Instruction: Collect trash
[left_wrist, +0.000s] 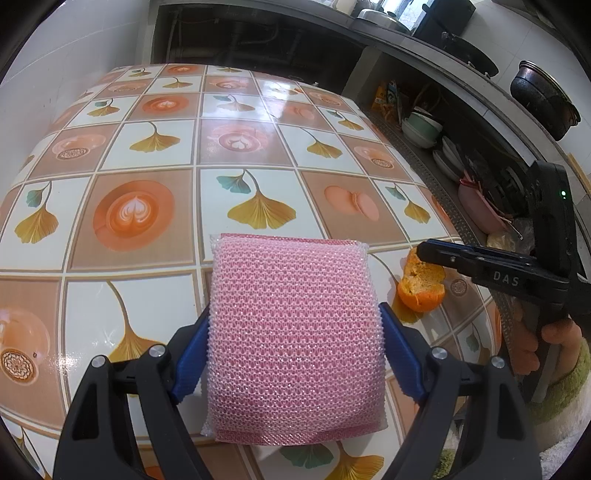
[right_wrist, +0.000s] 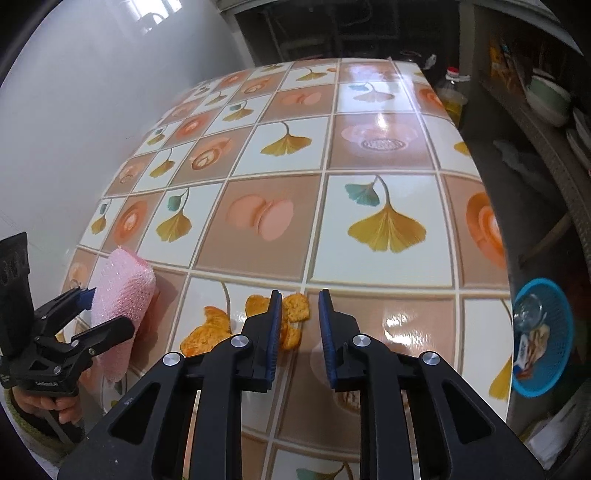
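Grippers are working over a table (right_wrist: 388, 302) covered in a ginkgo-leaf pattern. Left gripper (left_wrist: 295, 343) is clamping a pink sponge (left_wrist: 291, 332) between its blue pads. Right gripper (right_wrist: 300, 314) is hanging above orange peel (right_wrist: 295, 312), jaws narrowly parted and gripping nothing; more peel is lying at its 9 o'clock. A blue basket (right_wrist: 554, 373) holding scraps is sitting at 3 o'clock, below the table edge.

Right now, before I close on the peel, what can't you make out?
- Right wrist view: whether the right gripper touches the orange peel; its finger covers part.
- Left wrist view: table under the pink sponge.
- Right wrist view: blue basket contents, small and blurred.
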